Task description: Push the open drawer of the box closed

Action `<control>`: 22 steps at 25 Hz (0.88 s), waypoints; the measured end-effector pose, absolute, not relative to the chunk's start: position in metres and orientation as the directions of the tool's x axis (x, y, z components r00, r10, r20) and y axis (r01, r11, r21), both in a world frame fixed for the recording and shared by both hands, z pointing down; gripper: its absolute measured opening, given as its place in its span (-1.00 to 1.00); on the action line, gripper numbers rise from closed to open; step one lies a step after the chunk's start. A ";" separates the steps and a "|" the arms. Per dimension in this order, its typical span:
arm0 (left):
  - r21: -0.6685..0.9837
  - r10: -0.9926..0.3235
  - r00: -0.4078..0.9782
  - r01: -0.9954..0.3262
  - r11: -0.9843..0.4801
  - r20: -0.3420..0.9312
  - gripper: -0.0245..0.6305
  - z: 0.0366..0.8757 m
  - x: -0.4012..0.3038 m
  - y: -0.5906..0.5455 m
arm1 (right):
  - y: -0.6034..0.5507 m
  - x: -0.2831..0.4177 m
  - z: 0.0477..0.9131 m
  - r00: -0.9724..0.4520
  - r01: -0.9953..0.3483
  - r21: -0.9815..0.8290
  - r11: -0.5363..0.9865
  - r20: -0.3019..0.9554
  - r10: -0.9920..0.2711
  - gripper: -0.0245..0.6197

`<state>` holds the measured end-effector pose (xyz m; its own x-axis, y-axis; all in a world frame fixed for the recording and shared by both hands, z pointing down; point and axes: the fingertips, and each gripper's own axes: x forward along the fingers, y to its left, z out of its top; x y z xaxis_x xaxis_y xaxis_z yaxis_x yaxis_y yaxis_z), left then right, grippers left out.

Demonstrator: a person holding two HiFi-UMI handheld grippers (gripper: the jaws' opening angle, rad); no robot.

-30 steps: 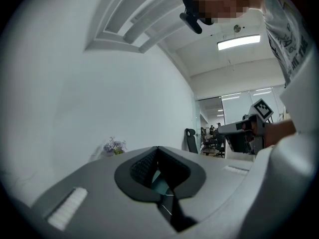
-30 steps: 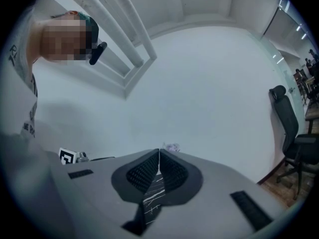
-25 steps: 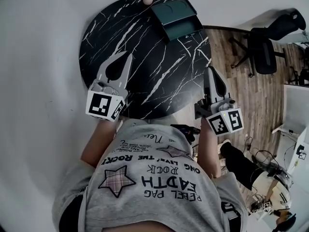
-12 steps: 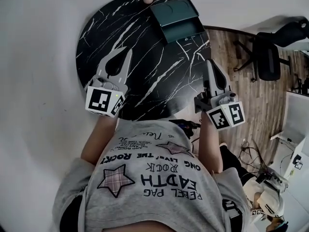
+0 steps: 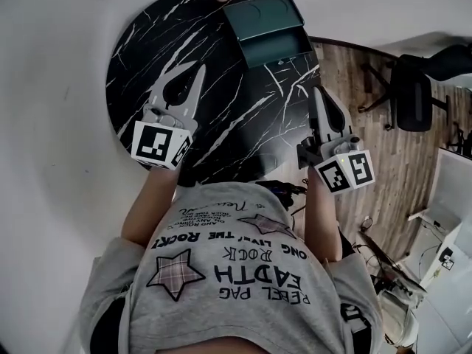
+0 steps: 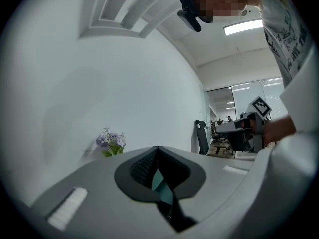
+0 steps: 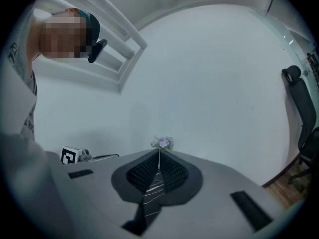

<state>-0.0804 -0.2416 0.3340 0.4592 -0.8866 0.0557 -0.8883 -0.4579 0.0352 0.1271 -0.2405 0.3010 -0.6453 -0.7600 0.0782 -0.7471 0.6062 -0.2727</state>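
Both shut, empty: left tongs (image 5: pixel 198 72), right tongs (image 5: pixel 318 94). Risk: off-centre push on drawer (image 5: pixel 279 48) could slide box (image 5: pixel 259 13) off table (image 5: pixel 147 50).

Right gripper (image 7: pixel 159 153) jaws together — purple flowers (image 7: pixel 162 143) just beyond, marbled tabletop (image 7: pixel 151 193) below, chair (image 7: pixel 304 108) at right

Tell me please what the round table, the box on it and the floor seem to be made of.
Table: black marble or a marble-look print, judging by the white veins. Box: dark green with a plain matte look, perhaps painted metal or plastic; the pictures leave it open. Floor: wood or wood-look planks, with board seams showing.
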 end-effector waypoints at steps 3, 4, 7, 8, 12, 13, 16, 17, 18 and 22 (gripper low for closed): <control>0.034 -0.887 0.458 -0.889 -0.456 0.066 -0.90 0.343 -0.073 -0.257 | -0.254 0.134 0.312 -0.649 -0.745 -0.281 0.605 0.094 -0.755 -0.88; 0.032 -0.888 0.455 -0.891 -0.454 0.071 -0.90 0.345 -0.071 -0.261 | -0.258 0.135 0.315 -0.651 -0.744 -0.284 0.605 0.101 -0.753 -0.88; 0.031 -0.889 0.450 -0.893 -0.449 0.081 -0.90 0.354 -0.064 -0.276 | -0.269 0.139 0.327 -0.661 -0.737 -0.293 0.609 0.125 -0.740 -0.88; 0.030 -0.888 0.452 -0.892 -0.451 0.083 -0.90 0.357 -0.061 -0.280 | -0.272 0.140 0.330 -0.665 -0.734 -0.294 0.611 0.132 -0.735 -0.88; 0.025 -0.890 0.447 -0.895 -0.446 0.091 -0.90 0.368 -0.053 -0.300 | -0.286 0.144 0.344 -0.676 -0.726 -0.301 0.618 0.152 -0.721 -0.88; 0.021 -0.890 0.445 -0.895 -0.445 0.096 -0.90 0.372 -0.051 -0.305 | -0.290 0.145 0.348 -0.678 -0.725 -0.303 0.618 0.156 -0.718 -0.88; -0.009 -0.885 0.449 -0.891 -0.453 0.126 -0.90 0.385 -0.044 -0.319 | -0.299 0.146 0.359 -0.683 -0.721 -0.309 0.620 0.171 -0.710 -0.88; -0.015 -0.883 0.448 -0.891 -0.454 0.136 -0.90 0.389 -0.042 -0.323 | -0.302 0.146 0.363 -0.685 -0.720 -0.311 0.620 0.176 -0.708 -0.88; -0.015 -0.883 0.448 -0.891 -0.455 0.141 -0.90 0.393 -0.040 -0.328 | -0.304 0.146 0.367 -0.685 -0.720 -0.313 0.620 0.180 -0.706 -0.88; -0.002 -0.883 0.442 -0.894 -0.448 0.159 -0.90 0.409 -0.036 -0.346 | -0.317 0.147 0.381 -0.680 -0.726 -0.314 0.612 0.196 -0.706 -0.88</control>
<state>-0.0359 -0.3460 0.4094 0.4422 -0.8827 0.1590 -0.8939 -0.4482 -0.0023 0.1472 -0.3171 0.3807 -0.6799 -0.7065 0.1964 -0.7262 0.6118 -0.3135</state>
